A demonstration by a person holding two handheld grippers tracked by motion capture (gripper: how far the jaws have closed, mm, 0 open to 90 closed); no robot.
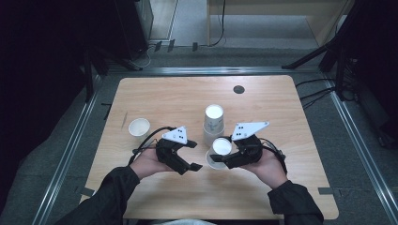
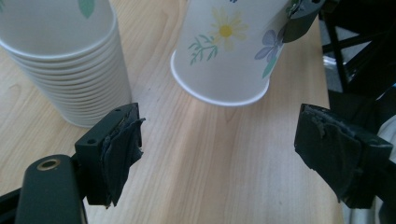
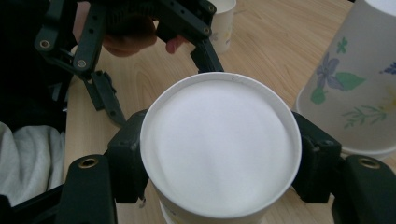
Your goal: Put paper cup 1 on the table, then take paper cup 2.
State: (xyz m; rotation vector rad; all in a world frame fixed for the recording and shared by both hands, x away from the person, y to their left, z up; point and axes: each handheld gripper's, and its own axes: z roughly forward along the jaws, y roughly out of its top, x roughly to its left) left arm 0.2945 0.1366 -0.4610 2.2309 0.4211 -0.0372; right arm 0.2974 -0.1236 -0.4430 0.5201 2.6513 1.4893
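Since the counter (image 1: 155, 93) has bare wood along its near edge and toward both near corners, there is room to work, though everything in play crowds the middle of its near half. The stack (image 1: 213, 124) of upturned cups stands there, tall and probably light, so it would tip at a knock. Just nearer the near edge, the right tongs (image 1: 225, 157) are clamped on one upturned cup (image 1: 221, 146), jaws pressing its opposite sides just under the white base; the left gripper view shows this cup tilted, its rim partly off the wood. The left tongs (image 1: 187, 157) stand apart and hold nothing, close beside the cup on its left. A lone cup (image 1: 139, 127) sits mouth up toward the left edge, well apart.

My judgement is that the step is carrying this single cup clear of the stack. Keep the squeeze gentle, since paper walls crease. Lift straight before moving sideways, so the rim clears the wood. Swing away from the stack, and hold the left tongs back unless steadying is needed.
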